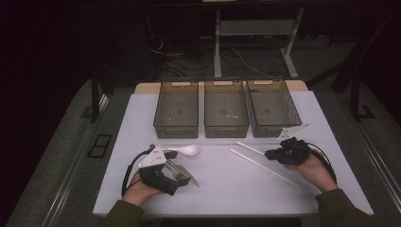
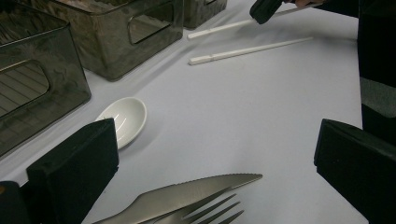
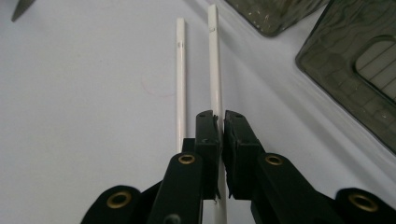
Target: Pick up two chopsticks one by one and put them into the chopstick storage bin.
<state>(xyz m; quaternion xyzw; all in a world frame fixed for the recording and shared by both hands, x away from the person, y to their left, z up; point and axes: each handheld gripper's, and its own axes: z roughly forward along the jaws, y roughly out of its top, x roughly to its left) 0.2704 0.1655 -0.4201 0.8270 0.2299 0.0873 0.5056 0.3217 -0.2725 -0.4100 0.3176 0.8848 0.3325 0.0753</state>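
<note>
My right gripper [image 1: 273, 153] [image 3: 220, 122] is shut on a white chopstick [image 1: 249, 148] [image 3: 214, 56] near its thick end, and the stick's far end points across the mat. A second white chopstick [image 1: 257, 165] [image 3: 180, 70] lies flat on the mat just beside it. My left gripper [image 1: 172, 173] [image 2: 217, 140] is open and low over the mat. A steel knife [image 1: 187, 177] [image 2: 187, 193] and a fork [image 2: 215, 211] lie between its wide-apart jaws, untouched by the pads. A white ceramic spoon [image 1: 187, 150] [image 2: 122, 119] rests just beyond the left jaw.
Three dark see-through bins [image 1: 176, 127] [image 1: 226, 128] [image 1: 274, 127] stand side by side along the back of the white mat [image 1: 227, 189]. The right-hand bin is angled slightly. Beyond the table are a desk frame and cables on the floor.
</note>
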